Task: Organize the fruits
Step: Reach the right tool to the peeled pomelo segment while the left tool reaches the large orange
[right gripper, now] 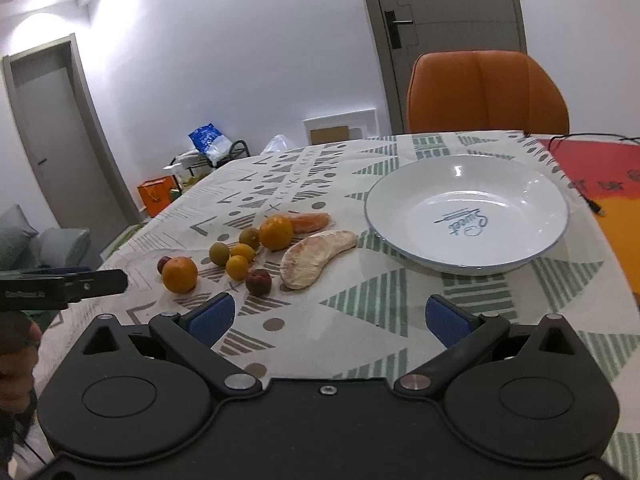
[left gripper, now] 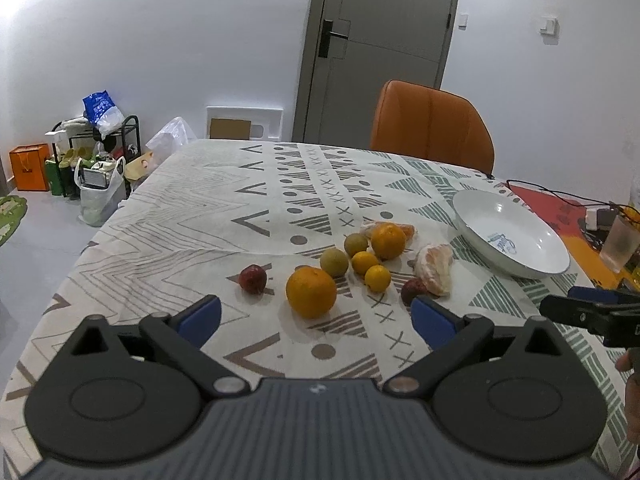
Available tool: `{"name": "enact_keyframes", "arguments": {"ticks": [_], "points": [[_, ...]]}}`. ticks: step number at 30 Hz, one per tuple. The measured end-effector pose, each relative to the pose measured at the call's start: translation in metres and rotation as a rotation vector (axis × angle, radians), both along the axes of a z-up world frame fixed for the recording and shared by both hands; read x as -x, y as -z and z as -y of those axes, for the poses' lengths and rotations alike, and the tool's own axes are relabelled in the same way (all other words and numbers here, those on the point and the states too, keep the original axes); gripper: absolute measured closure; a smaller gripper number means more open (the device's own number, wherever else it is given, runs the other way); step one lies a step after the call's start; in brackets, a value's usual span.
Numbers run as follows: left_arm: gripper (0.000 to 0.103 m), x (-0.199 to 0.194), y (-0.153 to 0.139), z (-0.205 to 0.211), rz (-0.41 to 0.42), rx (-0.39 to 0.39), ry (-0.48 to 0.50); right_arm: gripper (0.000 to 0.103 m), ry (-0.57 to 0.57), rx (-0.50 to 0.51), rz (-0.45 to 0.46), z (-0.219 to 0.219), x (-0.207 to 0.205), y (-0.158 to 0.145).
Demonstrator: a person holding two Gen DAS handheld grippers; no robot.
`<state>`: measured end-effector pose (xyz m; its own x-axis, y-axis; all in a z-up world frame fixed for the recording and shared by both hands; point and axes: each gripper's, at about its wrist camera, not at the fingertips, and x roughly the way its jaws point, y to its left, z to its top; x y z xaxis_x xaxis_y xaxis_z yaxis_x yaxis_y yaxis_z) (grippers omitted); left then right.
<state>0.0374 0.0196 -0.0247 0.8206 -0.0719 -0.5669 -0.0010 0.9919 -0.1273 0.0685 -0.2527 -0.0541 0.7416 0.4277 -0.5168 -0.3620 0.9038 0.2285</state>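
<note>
Looks like nothing's been picked yet: the fruits (left gripper: pixel 352 260) sit loose on the tablecloth (left gripper: pixel 180 216) just left of the empty white plate (right gripper: pixel 466 216), and with the left gripper (left gripper: pixel 316 320) and right gripper (right gripper: pixel 328 320) both spread wide holding nothing, I'd guess next is closing on the nearest orange (left gripper: pixel 311 292).

L gripper (left gripper: pixel 316 320) wide open, nothing btwn fingers, held level. R gripper (right gripper: pixel 330 316) same: wide open, level, alongside. Part of a hand (right gripper: pixel 16 364) at L grip.

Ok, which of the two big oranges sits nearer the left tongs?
The orange in front, beside the dark red fruit; the other orange lies farther back.
</note>
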Motion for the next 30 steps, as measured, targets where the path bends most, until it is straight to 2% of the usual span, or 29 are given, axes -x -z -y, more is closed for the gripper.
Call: {"name": "enact_keyframes", "arguments": {"ticks": [5, 16, 19, 21, 23, 30], "points": [[0.003, -0.009, 0.005, -0.004, 0.001, 0.005, -0.011, 0.0, -0.014, -0.018, -0.002, -0.003, -0.009, 0.003], [0.012, -0.032, 0.018, -0.009, -0.026, 0.036, -0.019, 0.006, -0.021, -0.015, -0.012, -0.012, -0.027, 0.01], [0.018, -0.039, 0.022, -0.009, -0.035, 0.04, -0.009, 0.007, -0.019, -0.012, -0.023, -0.015, -0.032, 0.012], [0.026, -0.042, 0.024, -0.008, -0.043, 0.048, -0.001, 0.009, -0.02, -0.012, -0.032, -0.018, -0.036, 0.014], [0.031, -0.047, 0.028, -0.008, -0.056, 0.053, 0.007, 0.014, -0.015, -0.01, -0.042, -0.021, -0.04, 0.016], [0.042, -0.061, 0.038, -0.01, -0.084, 0.074, -0.005, 0.025, 0.008, -0.01, -0.068, -0.032, -0.055, 0.023]]}}
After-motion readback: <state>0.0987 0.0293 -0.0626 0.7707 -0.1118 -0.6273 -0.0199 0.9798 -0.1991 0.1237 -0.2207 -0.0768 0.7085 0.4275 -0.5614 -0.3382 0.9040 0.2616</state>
